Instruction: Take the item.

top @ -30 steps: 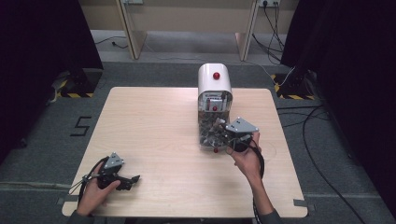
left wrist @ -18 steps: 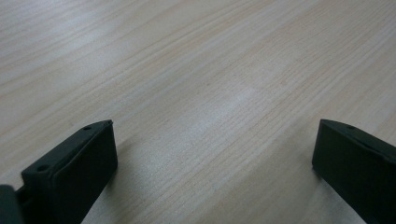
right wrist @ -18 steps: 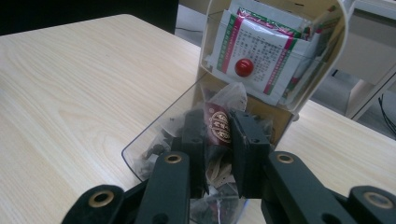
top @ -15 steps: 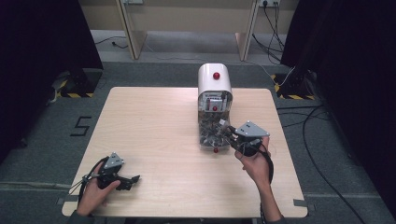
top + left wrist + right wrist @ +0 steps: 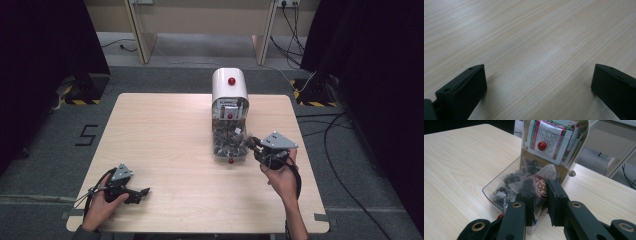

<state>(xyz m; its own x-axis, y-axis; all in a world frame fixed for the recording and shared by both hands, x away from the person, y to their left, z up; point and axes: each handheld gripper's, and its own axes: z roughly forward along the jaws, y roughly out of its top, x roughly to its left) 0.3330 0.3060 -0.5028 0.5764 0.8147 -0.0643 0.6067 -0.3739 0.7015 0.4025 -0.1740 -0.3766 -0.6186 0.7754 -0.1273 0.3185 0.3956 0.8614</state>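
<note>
My right tool (image 5: pixel 537 192) pinches a tea sachet (image 5: pixel 541 185) at the dispenser's (image 5: pixel 229 100) tray; I'd draw it out slowly. Left tool (image 5: pixel 131 191) rests wide near the tabletop's (image 5: pixel 165 130) front-left corner.

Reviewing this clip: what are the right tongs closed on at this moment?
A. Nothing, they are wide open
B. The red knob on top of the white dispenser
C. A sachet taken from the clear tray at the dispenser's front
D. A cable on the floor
C: in the right gripper view the right tongs are shut on a sachet with a red round label, over the clear tray of the white dispenser.
</note>
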